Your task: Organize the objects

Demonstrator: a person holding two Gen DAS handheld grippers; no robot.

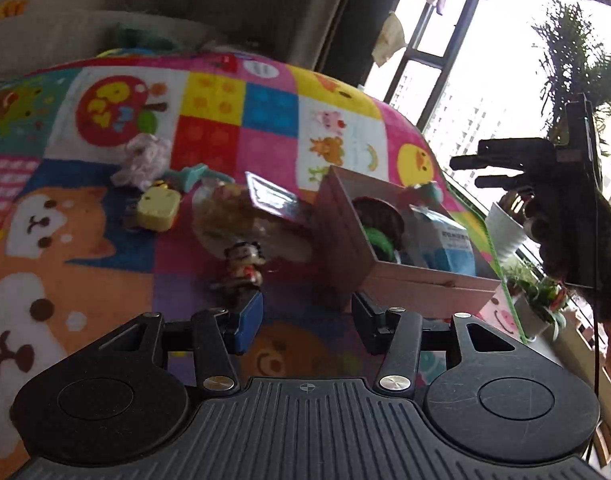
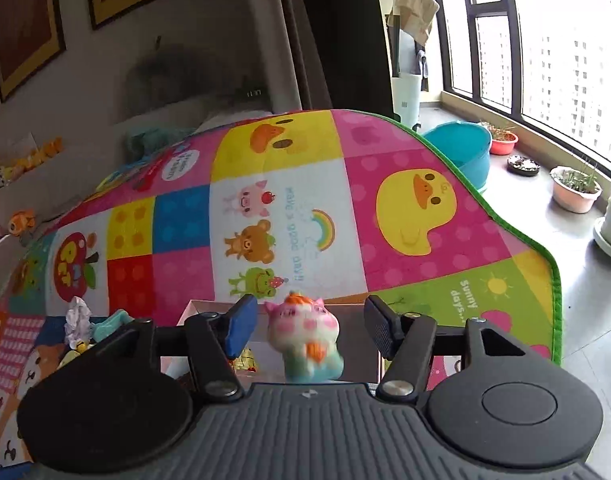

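Note:
A pink wooden box (image 1: 385,248) sits on the colourful play mat (image 1: 105,248) and holds a green item, a dark round item and a blue-white packet. Left of it lie a clear snack bag (image 1: 241,216), a small doll figure (image 1: 243,268), a yellow toy (image 1: 157,208), a teal clip (image 1: 193,178) and a lilac plush (image 1: 143,160). My left gripper (image 1: 307,320) is open and empty, just short of the doll. My right gripper (image 2: 311,326) is open above the box (image 2: 209,312); a pastel pig toy (image 2: 305,340) sits between the fingers, untouched. The right gripper shows dark in the left wrist view (image 1: 485,170).
The mat's green edge (image 2: 553,280) ends near a tiled floor by a large window. A teal basin (image 2: 461,148) and several plant pots (image 2: 575,190) stand there. A sofa with toys (image 2: 21,160) lies at the far left.

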